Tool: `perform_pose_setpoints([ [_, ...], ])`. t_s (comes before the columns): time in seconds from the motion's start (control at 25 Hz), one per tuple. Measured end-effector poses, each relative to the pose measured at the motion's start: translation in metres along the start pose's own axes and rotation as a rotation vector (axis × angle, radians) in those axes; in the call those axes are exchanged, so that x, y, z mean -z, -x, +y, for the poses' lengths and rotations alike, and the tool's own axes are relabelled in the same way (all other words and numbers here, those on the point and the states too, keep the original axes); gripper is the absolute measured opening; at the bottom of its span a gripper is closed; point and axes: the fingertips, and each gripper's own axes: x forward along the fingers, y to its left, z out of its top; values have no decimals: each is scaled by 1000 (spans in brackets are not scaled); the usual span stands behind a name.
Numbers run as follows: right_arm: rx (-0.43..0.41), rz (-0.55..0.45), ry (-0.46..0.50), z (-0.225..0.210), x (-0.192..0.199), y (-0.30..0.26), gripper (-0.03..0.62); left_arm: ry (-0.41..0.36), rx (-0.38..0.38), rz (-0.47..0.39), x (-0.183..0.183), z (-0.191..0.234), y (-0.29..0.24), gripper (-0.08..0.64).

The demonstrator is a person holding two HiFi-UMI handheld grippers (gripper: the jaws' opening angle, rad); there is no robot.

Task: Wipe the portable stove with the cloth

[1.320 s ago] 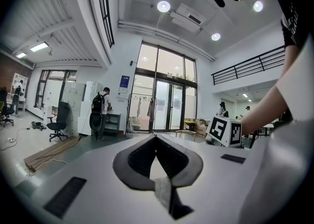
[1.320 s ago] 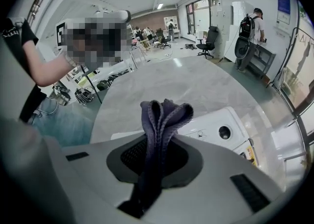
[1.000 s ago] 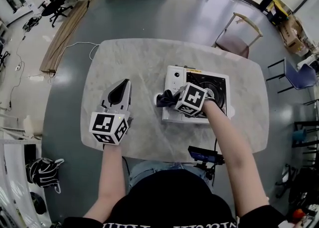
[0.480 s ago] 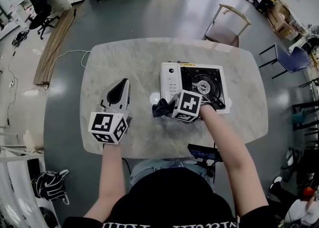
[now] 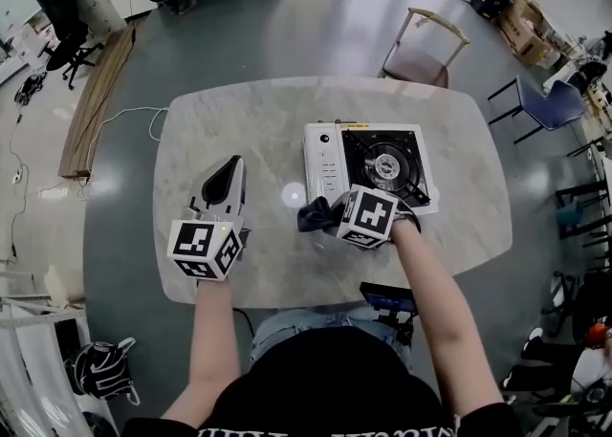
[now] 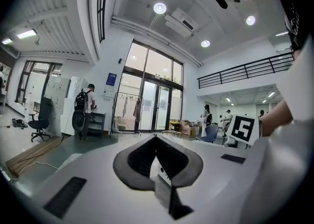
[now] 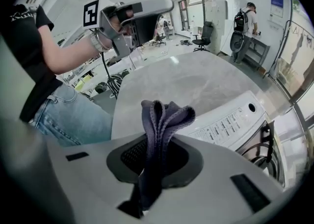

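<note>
**Portable stove, white and rectangular, on a grey marble bench**

The stove lies right of the bench's centre. Its long axis runs left to right, with the control panel at the left end and the black burner to the right. The right gripper is at the stove's near left corner, its fingers pinching a dark folded cloth. The left gripper is well apart to the left, its fingers pressed together and empty, pointing away from the person.

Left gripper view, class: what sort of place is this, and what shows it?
Probably an open office or lab hall: tall glass doors, an office chair and a railed upper gallery.
</note>
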Motion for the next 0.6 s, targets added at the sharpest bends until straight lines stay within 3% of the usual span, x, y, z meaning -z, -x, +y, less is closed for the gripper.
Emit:
perform_pose_setpoints([
  [0.28, 130, -190, -28, -2, -10, 54, 63, -10, 7, -5, -2, -18, -3, 11],
  [0.6, 394, -499, -35, -36, -32, 118, 64, -37, -52, -37, -19, -42, -8, 11],
])
